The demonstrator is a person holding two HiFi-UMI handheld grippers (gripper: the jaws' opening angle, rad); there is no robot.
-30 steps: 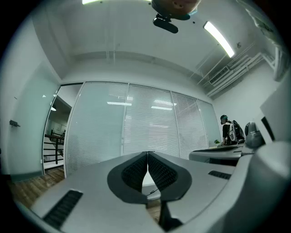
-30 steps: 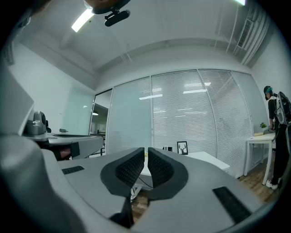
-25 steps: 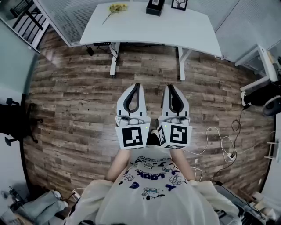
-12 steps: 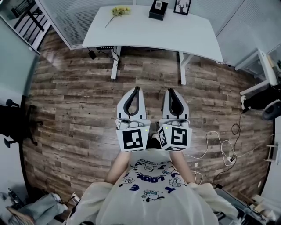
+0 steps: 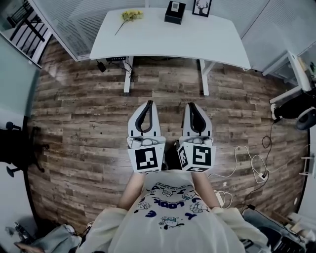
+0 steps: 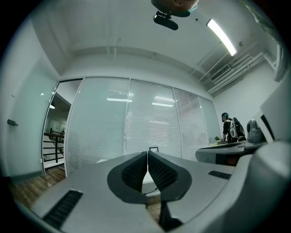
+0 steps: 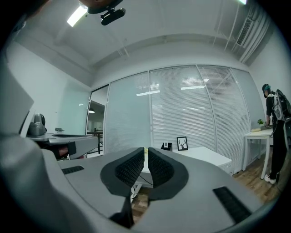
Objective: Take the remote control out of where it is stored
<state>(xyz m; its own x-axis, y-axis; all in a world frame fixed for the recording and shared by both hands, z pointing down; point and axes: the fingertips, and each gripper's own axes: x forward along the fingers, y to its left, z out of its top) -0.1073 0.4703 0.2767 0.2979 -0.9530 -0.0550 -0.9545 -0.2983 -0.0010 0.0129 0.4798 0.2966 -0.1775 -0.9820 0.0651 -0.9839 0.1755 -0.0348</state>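
No remote control shows in any view. A white desk point(image 5: 197, 37) stands ahead, and on its far edge sit a black box point(image 5: 175, 11), a framed deer picture point(image 5: 202, 6) and yellow flowers point(image 5: 130, 15). My left gripper point(image 5: 147, 103) and right gripper point(image 5: 190, 105) are held side by side over the wooden floor, short of the desk. Both are shut with nothing between the pads. In the left gripper view the left gripper point(image 6: 148, 153) has its jaws closed. In the right gripper view the right gripper point(image 7: 146, 149) points at the desk, the black box point(image 7: 166, 146) and the picture point(image 7: 182, 143).
Cables and a power strip point(image 5: 257, 170) lie on the floor at the right. A black chair point(image 5: 15, 143) stands at the left. Another white desk point(image 5: 296, 69) is at the right. A person with a backpack point(image 7: 276, 132) stands by it. Glass walls with blinds lie behind.
The view has shifted slightly toward the desk, which now sits a little lower in the frame. Both grippers stay shut and side by side.
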